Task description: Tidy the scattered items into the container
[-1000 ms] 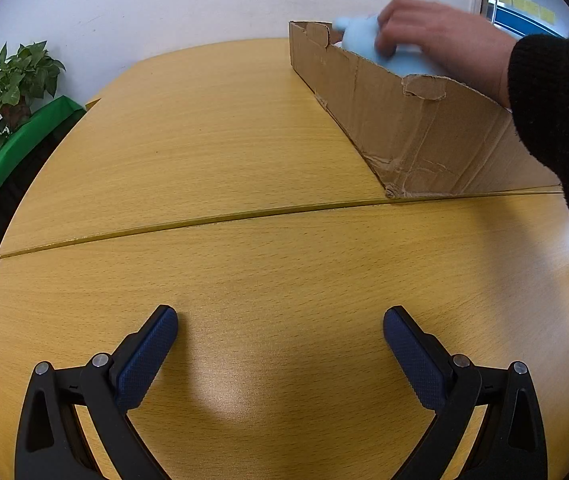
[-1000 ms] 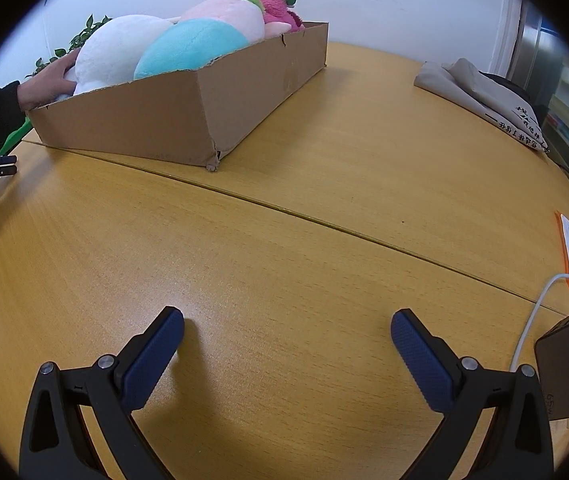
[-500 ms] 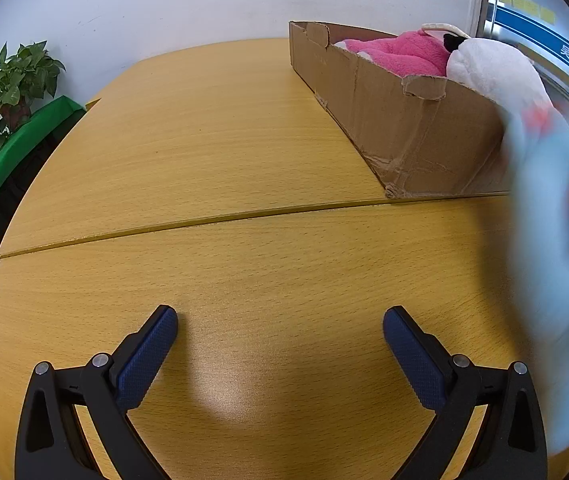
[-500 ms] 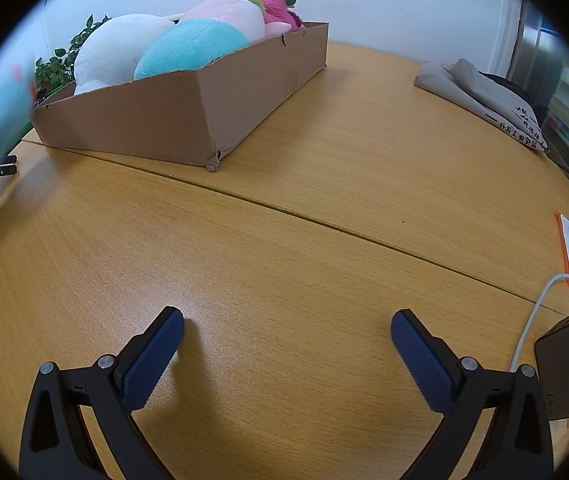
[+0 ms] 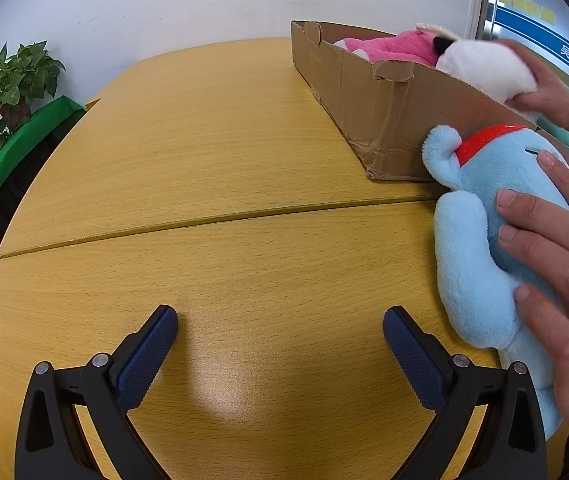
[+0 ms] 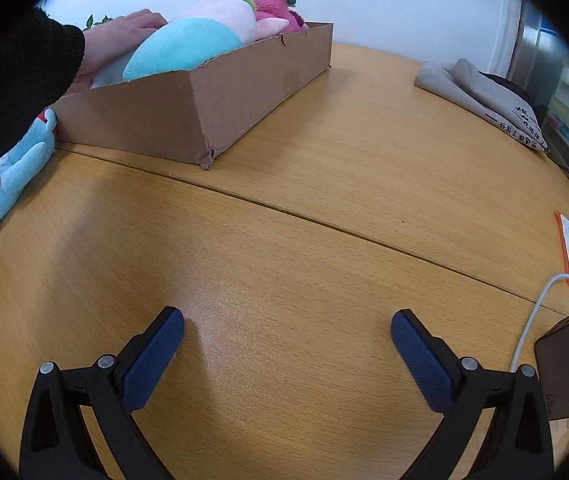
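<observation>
On the round yellow-brown wood table (image 5: 212, 152), far right in the left wrist view, sits a long brown cardboard box (image 5: 368, 108) w/ pink (image 5: 380, 46), white (image 5: 484, 68) & teal (image 6: 180, 48) plush toys inside. Just near of it a bare hand (image 5: 560, 264) presses a light-blue plush toy w/ red collar (image 5: 480, 240) to the tabletop, another hand (image 5: 544, 96) on the white plush. Left gripper (image 5: 280, 336) & right gripper (image 6: 286, 336) both sit low over bare wood, fingers spread wide, holding nothing.

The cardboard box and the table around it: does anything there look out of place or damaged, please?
A light blue plush toy lies outside the cardboard box, held by a bare hand. The box corner is crumpled and its rim torn.
</observation>
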`<state>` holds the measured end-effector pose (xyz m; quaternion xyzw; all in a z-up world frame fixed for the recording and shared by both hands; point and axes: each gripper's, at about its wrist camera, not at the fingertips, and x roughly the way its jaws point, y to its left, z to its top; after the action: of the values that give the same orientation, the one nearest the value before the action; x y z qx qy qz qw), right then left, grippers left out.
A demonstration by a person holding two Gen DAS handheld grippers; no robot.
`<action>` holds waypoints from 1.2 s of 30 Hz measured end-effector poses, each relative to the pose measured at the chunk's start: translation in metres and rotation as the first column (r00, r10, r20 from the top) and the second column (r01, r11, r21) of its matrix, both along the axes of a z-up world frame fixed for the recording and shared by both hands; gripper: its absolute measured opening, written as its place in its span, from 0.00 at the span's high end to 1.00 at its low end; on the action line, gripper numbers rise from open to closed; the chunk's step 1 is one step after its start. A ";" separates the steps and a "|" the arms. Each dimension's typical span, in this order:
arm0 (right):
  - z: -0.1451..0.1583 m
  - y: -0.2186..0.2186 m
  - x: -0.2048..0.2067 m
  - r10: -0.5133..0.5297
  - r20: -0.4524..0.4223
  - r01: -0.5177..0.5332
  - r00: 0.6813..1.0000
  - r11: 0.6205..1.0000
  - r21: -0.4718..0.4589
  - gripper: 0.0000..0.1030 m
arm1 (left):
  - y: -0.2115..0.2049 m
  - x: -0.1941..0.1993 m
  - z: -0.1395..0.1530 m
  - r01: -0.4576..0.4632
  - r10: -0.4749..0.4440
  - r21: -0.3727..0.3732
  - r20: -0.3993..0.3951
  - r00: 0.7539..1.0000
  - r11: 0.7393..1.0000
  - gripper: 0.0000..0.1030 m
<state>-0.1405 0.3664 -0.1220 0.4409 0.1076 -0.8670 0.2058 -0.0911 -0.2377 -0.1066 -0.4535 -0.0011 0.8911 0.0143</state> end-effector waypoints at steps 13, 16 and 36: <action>0.000 0.000 0.000 0.000 0.001 0.000 1.000 1.000 -0.003 0.00 | 0.001 -0.002 0.001 0.000 0.000 0.000 0.000 1.000 1.000 0.00; 0.000 0.000 0.000 0.000 0.001 0.000 1.000 1.000 -0.003 0.00 | 0.001 -0.002 0.002 0.000 0.000 0.000 0.000 1.000 1.000 0.00; 0.001 0.000 0.001 0.001 0.002 -0.001 1.000 1.000 -0.002 0.00 | 0.003 -0.006 0.003 -0.002 0.002 0.001 0.000 1.000 1.000 0.00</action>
<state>-0.1400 0.3661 -0.1212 0.4416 0.1066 -0.8666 0.2068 -0.0968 -0.2345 -0.1033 -0.4534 -0.0018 0.8912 0.0137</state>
